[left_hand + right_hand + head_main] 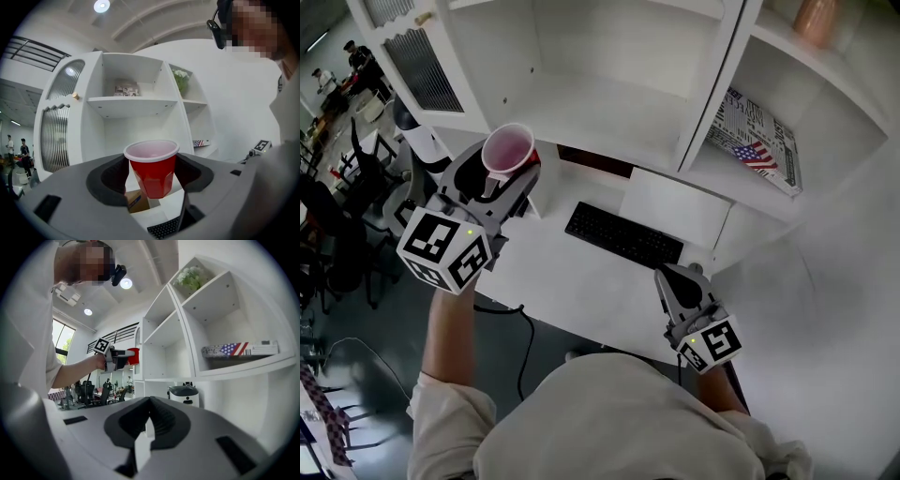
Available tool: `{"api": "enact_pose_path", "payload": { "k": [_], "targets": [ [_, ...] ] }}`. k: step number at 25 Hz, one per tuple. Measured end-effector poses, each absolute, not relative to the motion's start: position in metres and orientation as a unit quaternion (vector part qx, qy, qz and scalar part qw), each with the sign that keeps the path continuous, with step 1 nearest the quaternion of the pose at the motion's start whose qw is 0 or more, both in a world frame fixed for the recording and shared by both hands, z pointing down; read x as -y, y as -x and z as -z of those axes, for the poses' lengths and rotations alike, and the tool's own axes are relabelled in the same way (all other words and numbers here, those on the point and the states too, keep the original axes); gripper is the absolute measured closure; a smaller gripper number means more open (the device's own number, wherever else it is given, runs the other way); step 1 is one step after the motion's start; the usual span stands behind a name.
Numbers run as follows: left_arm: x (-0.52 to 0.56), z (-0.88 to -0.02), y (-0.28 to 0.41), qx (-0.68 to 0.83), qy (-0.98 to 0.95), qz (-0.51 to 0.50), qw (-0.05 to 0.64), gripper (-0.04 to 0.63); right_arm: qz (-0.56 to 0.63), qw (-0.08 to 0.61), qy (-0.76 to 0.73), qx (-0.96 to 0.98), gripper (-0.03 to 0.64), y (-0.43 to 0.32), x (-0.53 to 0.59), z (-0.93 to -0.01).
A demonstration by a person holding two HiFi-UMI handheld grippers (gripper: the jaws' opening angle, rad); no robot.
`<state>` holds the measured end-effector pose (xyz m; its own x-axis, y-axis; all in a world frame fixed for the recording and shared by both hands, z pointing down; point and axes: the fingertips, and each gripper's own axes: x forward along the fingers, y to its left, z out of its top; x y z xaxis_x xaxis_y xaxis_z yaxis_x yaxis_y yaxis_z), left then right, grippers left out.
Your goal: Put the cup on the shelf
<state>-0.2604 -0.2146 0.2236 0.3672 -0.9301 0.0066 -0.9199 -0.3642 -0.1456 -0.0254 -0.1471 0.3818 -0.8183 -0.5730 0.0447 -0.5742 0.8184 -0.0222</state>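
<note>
**Red cup gripped, level with the shelf unit**

The left gripper (499, 186) has its jaws set wide and clamped on the red plastic cup (153, 172). The dark pads press its faceted wall on both sides just under the white rim, and the cup stands upright, mouth up, apparently empty. A cup like this is probably very light, thin-walled and easily crushed. A gentle squeeze high up, where the rolled rim stiffens it, looks like the safest hold, and it could tip when set down. The right gripper (149, 422) is closed on nothing, low over the desk (572, 281) beside the keyboard (623, 234). The cup hangs above the desk, facing the white shelf (126, 101), not yet on it.
</note>
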Motion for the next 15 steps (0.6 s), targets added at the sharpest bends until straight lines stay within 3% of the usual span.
{"api": "enact_pose_path", "payload": {
  "k": [15],
  "targets": [
    [0.301, -0.212, 0.237, -0.542, 0.836, 0.061, 0.058, 0.293, -0.040, 0.015, -0.372, 0.927, 0.612, -0.039, 0.165, -0.398]
  ]
}}
